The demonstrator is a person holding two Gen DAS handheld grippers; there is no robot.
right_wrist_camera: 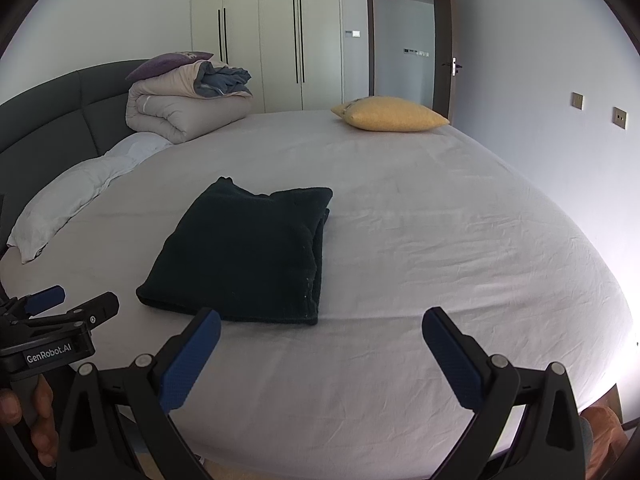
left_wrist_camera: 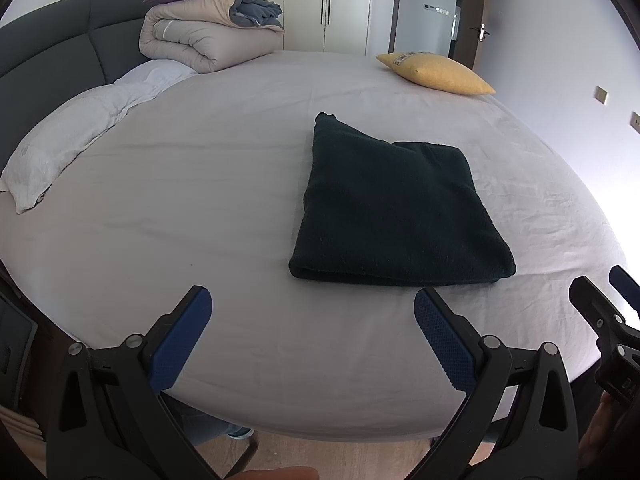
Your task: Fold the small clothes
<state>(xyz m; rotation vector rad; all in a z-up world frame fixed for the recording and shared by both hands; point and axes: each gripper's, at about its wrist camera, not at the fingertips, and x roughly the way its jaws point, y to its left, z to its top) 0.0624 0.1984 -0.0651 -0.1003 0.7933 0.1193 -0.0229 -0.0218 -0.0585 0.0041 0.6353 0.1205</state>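
- Left wrist view: the left gripper [left_wrist_camera: 312, 312] is spread wide with nothing between its blue-padded fingers [left_wrist_camera: 182, 340], hanging over the near edge of the pale grey bed sheet [left_wrist_camera: 200, 200].
- The dark, thick, towel-like folded garment [left_wrist_camera: 396, 208] lies flat on the sheet ahead of this gripper and off to its right; the rounded near fold runs crosswise, just past the right-hand finger.
- Right wrist view: the right gripper [right_wrist_camera: 320, 344] is likewise fully spread and empty, and the same garment [right_wrist_camera: 248, 252] lies ahead and to its left, its near right corner just beyond the left-hand finger.
- So the bundle sits between the two grippers, roughly centred, with neither touching it; I judge neither arm clearly nearer.
- It reads as a compact, roughly square stack already folded over, slightly longer running away from the person; stacked layer edges show along its right side in the right wrist view.
- Any further fold would likely call for each gripper to close inward on its own near corner.
- A yellow cushion [right_wrist_camera: 394, 114] and a rolled beige duvet [right_wrist_camera: 180, 114] lie well apart at the far side.
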